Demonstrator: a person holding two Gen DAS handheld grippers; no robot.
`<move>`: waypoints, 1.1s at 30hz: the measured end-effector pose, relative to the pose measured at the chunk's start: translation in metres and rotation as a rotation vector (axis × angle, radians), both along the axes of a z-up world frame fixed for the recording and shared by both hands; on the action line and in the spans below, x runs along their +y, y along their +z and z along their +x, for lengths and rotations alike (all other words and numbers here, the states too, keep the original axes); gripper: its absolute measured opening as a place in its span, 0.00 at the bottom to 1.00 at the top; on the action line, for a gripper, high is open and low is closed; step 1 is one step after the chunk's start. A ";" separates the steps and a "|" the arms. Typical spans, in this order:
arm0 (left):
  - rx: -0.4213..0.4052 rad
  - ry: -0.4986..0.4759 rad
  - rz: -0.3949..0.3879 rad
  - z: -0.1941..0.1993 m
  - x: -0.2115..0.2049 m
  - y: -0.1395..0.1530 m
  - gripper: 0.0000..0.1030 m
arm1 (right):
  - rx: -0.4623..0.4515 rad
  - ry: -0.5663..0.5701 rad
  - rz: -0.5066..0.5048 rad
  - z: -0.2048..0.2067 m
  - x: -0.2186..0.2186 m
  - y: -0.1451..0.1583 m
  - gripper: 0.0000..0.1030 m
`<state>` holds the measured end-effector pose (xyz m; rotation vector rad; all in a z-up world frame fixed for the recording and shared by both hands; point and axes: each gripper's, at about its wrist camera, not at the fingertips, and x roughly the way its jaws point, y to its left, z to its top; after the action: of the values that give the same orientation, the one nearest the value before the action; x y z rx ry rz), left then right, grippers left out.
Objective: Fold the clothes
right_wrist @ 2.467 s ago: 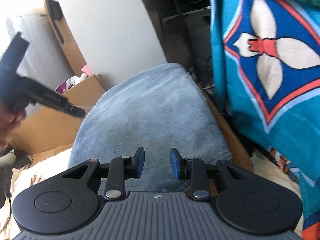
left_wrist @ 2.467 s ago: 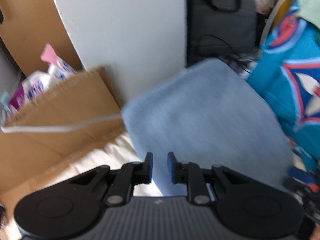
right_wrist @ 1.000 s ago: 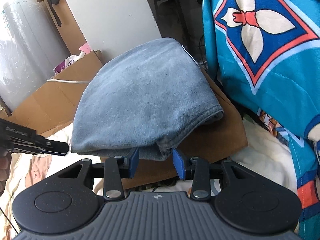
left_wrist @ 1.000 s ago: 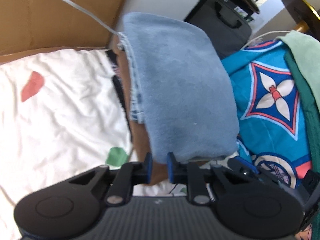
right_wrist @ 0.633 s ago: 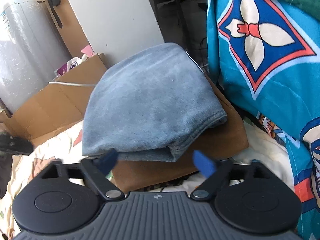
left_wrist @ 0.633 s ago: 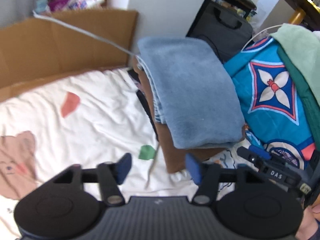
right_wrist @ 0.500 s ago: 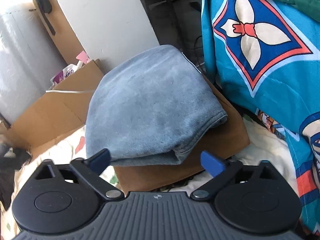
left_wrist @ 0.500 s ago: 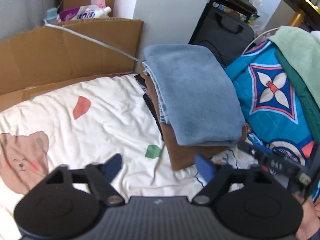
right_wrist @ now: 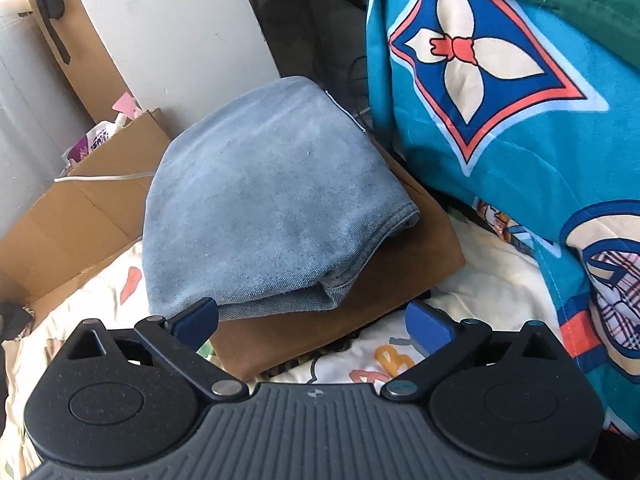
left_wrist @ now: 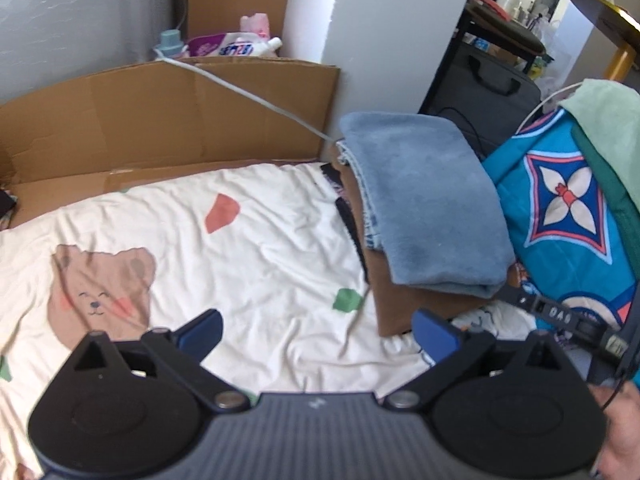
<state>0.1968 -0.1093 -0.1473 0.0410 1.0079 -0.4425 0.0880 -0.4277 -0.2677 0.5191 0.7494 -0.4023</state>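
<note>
A folded blue garment (left_wrist: 420, 200) (right_wrist: 272, 200) lies on top of a folded brown garment (left_wrist: 400, 312) (right_wrist: 340, 320), at the edge of a white printed bed sheet (left_wrist: 260, 260). My left gripper (left_wrist: 316, 324) hovers over the sheet, to the left of and short of the stack; its jaws are opening, with nothing between them. My right gripper (right_wrist: 312, 314) stands open just in front of the stack's near edge, its pads clear of the cloth. In the left wrist view the right gripper's dark finger (left_wrist: 560, 316) shows beside the stack.
A teal patterned quilt (left_wrist: 568, 200) (right_wrist: 500, 80) with green garments (left_wrist: 612, 120) on it rises right of the stack. Cardboard (left_wrist: 160, 120) lines the far side of the sheet, with a white cable (left_wrist: 248, 96) across it. Detergent bottles (left_wrist: 240, 46) and a black bag (left_wrist: 488, 88) stand behind.
Both grippers let go of the blue garment and opened wide. The left one then drew back and up, so more of the sheet shows; the right one stayed close to the stack.
</note>
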 end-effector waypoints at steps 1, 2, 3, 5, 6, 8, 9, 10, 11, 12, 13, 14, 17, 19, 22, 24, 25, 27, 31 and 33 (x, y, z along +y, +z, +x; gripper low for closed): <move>0.005 -0.003 0.004 -0.002 0.004 0.000 0.99 | 0.007 0.005 0.000 0.001 0.003 0.001 1.00; 0.015 -0.006 0.014 -0.004 0.009 0.000 0.99 | 0.016 0.009 -0.001 0.002 0.005 0.002 1.00; 0.021 -0.004 0.023 -0.006 0.014 0.001 0.99 | 0.026 0.014 -0.002 0.003 0.008 0.003 1.00; 0.021 0.008 0.037 -0.011 0.025 0.004 0.99 | 0.046 0.026 0.010 0.004 0.014 0.006 1.00; 0.018 0.024 0.040 -0.013 0.030 0.006 0.99 | 0.056 0.030 0.025 0.005 0.016 0.009 1.00; 0.016 0.060 0.046 -0.016 0.041 0.011 0.99 | 0.055 0.047 0.033 0.009 0.022 0.019 1.00; 0.018 0.073 0.051 -0.017 0.045 0.012 0.99 | 0.051 0.056 0.034 0.012 0.025 0.025 1.00; 0.021 0.087 0.058 -0.017 0.049 0.015 0.99 | 0.048 0.067 0.032 0.015 0.029 0.032 1.00; 0.019 0.100 0.065 -0.017 0.051 0.018 0.99 | 0.046 0.079 0.031 0.019 0.032 0.039 1.00; 0.013 0.106 0.066 -0.018 0.053 0.023 0.99 | 0.045 0.089 0.033 0.022 0.034 0.045 1.00; 0.008 0.112 0.069 -0.018 0.055 0.028 0.99 | 0.043 0.101 0.030 0.026 0.036 0.052 1.00; 0.005 0.117 0.077 -0.018 0.057 0.033 0.99 | 0.043 0.111 0.023 0.029 0.038 0.059 1.00; 0.005 0.133 0.098 -0.019 0.060 0.048 0.99 | 0.058 0.124 0.010 0.034 0.042 0.079 1.00; 0.006 0.145 0.101 -0.021 0.062 0.058 0.99 | 0.074 0.126 0.009 0.035 0.043 0.091 1.00; -0.012 0.147 0.126 -0.026 0.065 0.074 0.99 | 0.092 0.133 0.005 0.031 0.045 0.112 1.00; -0.026 0.142 0.135 -0.032 0.065 0.084 0.99 | 0.105 0.136 0.009 0.027 0.047 0.127 1.00; -0.029 0.145 0.130 -0.034 0.065 0.090 0.99 | 0.110 0.142 0.007 0.024 0.049 0.134 1.00; -0.026 0.158 0.121 -0.038 0.066 0.099 0.99 | 0.116 0.166 -0.005 0.020 0.055 0.152 1.00; -0.034 0.192 0.108 -0.046 0.066 0.119 0.99 | 0.137 0.221 -0.010 0.016 0.062 0.191 1.00; -0.058 0.212 0.100 -0.049 0.066 0.132 0.99 | 0.127 0.226 -0.021 0.009 0.066 0.213 1.00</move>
<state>0.1476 -0.0434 -0.0156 0.0361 0.9650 -0.1967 0.0973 -0.3617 -0.0546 0.3865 0.9154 -0.2339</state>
